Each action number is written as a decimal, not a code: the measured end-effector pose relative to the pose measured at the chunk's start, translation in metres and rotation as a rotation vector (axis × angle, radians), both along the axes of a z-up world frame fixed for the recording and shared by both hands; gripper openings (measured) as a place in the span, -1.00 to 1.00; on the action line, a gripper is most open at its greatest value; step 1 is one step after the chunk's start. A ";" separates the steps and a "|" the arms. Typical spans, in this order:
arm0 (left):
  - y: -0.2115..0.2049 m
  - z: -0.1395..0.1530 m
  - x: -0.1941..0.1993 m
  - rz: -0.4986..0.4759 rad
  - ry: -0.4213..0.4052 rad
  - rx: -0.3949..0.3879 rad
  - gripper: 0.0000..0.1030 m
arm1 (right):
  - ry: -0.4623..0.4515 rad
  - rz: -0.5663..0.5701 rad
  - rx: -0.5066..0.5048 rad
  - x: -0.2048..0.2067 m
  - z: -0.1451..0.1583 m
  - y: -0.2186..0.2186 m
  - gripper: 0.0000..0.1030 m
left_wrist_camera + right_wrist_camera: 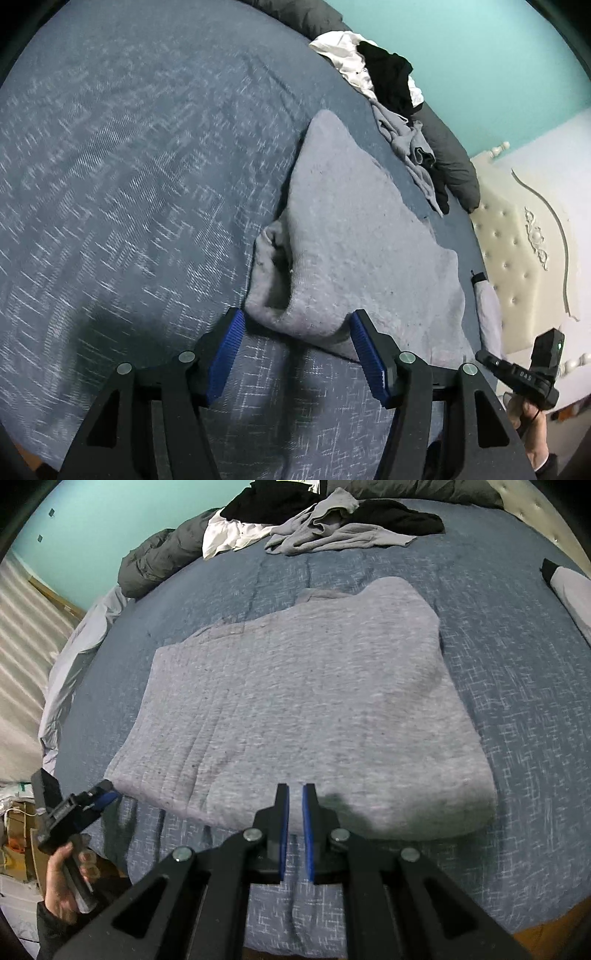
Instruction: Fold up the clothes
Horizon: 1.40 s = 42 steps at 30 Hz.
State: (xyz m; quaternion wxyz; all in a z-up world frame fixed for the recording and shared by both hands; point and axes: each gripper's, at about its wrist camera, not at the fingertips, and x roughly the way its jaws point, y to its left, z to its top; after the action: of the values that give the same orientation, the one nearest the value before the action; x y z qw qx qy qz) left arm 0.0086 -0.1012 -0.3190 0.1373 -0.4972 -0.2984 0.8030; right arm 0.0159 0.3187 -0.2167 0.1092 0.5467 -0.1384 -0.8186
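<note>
A light grey garment (303, 716) lies folded on the blue bedspread (517, 709); it also shows in the left wrist view (351, 236). My left gripper (295, 325) is open, its blue pads on either side of the garment's near corner, just above the bed. It also shows at the left of the right wrist view (99, 797). My right gripper (295, 794) is shut and empty, its tips at the garment's near edge. Its body shows at the right in the left wrist view (532, 365).
A pile of grey, black and white clothes (332, 524) lies at the far side of the bed, also in the left wrist view (388, 81). A dark duvet (159, 561) lies along the far edge. A padded cream headboard (517, 251) stands right. A folded pale item (572, 594) lies at right.
</note>
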 end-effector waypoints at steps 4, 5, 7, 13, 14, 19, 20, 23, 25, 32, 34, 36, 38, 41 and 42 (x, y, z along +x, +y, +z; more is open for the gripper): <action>-0.001 -0.012 -0.005 0.035 -0.011 0.053 0.23 | 0.006 0.023 -0.006 -0.001 0.001 -0.003 -0.87; 0.000 -0.014 -0.006 0.035 -0.010 0.053 0.22 | 0.008 0.030 0.002 0.000 0.003 -0.003 -0.87; 0.004 -0.017 -0.008 0.026 -0.004 0.041 0.21 | 0.007 0.023 0.012 -0.002 0.001 0.001 -0.87; 0.003 -0.011 -0.007 0.023 0.012 0.064 0.09 | -0.011 0.001 -0.028 -0.007 -0.009 -0.001 -0.87; 0.002 -0.010 -0.007 0.024 0.016 0.068 0.09 | -0.017 0.028 -0.038 -0.009 -0.012 -0.014 -0.87; -0.004 0.003 -0.005 0.037 0.053 0.073 0.11 | -0.041 0.123 -0.087 -0.022 -0.027 -0.079 -0.87; -0.004 0.004 -0.006 0.037 0.053 0.077 0.12 | -0.037 0.149 -0.096 -0.026 -0.029 -0.097 -0.87; -0.004 0.000 -0.010 0.027 0.041 0.083 0.12 | -0.041 0.189 -0.101 -0.031 -0.036 -0.130 -0.87; -0.004 -0.003 -0.011 0.022 0.035 0.094 0.12 | -0.047 0.207 -0.103 -0.035 -0.042 -0.151 -0.87; 0.001 -0.001 -0.019 0.025 0.045 0.110 0.22 | -0.071 0.283 0.005 -0.035 -0.071 -0.188 -0.87; 0.006 -0.005 -0.023 0.016 0.029 0.095 0.22 | -0.073 0.276 -0.005 -0.036 -0.074 -0.187 -0.87; 0.011 -0.012 -0.027 0.004 0.014 0.079 0.20 | -0.082 0.268 -0.025 -0.038 -0.074 -0.183 -0.87; 0.015 -0.019 -0.028 -0.003 0.002 0.067 0.19 | -0.077 0.269 -0.049 -0.040 -0.064 -0.174 -0.87; 0.014 -0.022 -0.026 -0.004 0.010 0.056 -0.02 | -0.050 0.246 -0.023 -0.041 -0.047 -0.145 -0.87; 0.014 -0.023 -0.026 -0.004 0.013 0.053 -0.15 | -0.051 0.228 -0.015 -0.041 -0.043 -0.131 -0.87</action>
State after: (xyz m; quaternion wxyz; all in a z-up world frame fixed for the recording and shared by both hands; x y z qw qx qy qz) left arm -0.0170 -0.0872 -0.3419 0.1540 -0.4888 -0.3176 0.7978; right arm -0.0248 0.1880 -0.2601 0.2019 0.5785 -0.0841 -0.7858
